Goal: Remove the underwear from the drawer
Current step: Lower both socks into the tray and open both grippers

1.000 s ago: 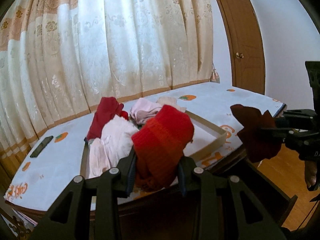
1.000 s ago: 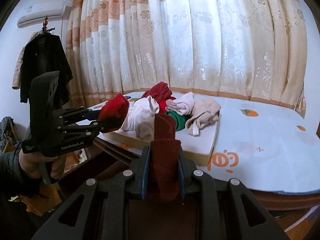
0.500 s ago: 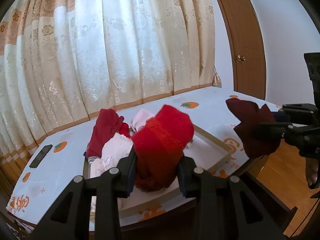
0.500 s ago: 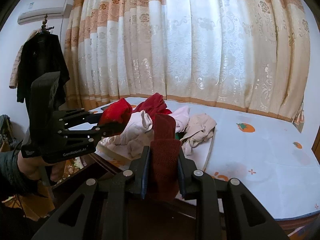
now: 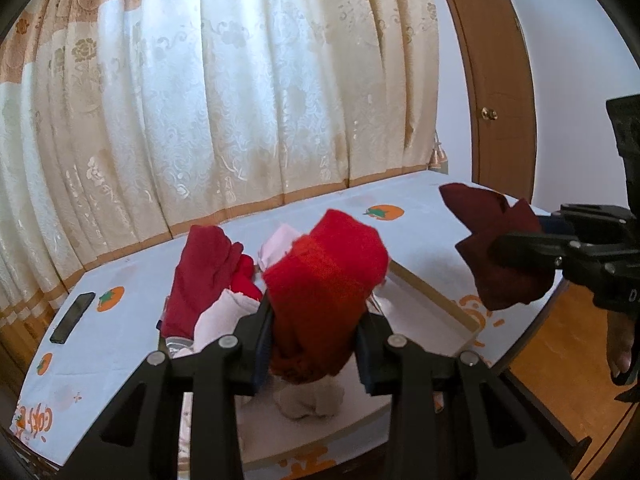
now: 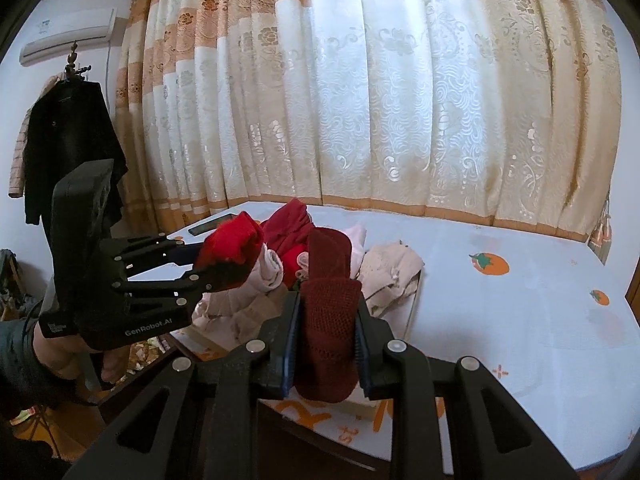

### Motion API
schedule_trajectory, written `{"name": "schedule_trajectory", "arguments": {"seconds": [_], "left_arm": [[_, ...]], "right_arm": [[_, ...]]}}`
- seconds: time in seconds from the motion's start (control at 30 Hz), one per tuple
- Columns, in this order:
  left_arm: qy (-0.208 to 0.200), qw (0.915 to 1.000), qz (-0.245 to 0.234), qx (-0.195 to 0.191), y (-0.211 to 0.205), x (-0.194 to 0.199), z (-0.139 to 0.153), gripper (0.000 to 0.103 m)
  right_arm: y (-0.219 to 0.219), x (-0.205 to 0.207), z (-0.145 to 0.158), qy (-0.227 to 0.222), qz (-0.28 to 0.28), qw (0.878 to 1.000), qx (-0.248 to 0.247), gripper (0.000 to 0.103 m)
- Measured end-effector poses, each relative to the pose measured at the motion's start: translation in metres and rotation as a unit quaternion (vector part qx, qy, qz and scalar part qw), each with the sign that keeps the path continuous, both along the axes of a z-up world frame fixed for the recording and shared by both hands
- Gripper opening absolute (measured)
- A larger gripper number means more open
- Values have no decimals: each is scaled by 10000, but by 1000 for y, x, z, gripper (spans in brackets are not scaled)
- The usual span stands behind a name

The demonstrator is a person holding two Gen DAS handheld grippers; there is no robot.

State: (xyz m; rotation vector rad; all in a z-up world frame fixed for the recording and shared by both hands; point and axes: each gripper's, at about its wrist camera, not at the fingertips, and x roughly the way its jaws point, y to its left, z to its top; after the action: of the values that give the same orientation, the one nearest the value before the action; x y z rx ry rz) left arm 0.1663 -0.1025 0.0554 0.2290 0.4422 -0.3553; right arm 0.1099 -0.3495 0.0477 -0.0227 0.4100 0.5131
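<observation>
My left gripper [image 5: 316, 336] holds a bright red piece of underwear [image 5: 326, 280], and my right gripper [image 6: 327, 344] holds a dark red piece [image 6: 328, 312]; the jaws press narrow on each, so the soft cloth bunches and cannot slip. Both hang over the shallow tray [image 5: 436, 296] on the bed [image 6: 520, 312], where other pieces lie in a loose pile [image 6: 380, 272]. The dark one looks like open knit, the bright one thick and ribbed. I judge the drawer is below, hidden from view.
</observation>
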Motion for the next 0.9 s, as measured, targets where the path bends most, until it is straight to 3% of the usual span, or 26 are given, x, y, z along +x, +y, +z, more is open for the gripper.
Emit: {"name": "schedule_trajectory", "arguments": {"seconds": [0.9], "left_arm": [[227,9997,74,-26,-9,38,9,33]], "right_arm": [[1,55,8,332,-158,9993,4,27]]}}
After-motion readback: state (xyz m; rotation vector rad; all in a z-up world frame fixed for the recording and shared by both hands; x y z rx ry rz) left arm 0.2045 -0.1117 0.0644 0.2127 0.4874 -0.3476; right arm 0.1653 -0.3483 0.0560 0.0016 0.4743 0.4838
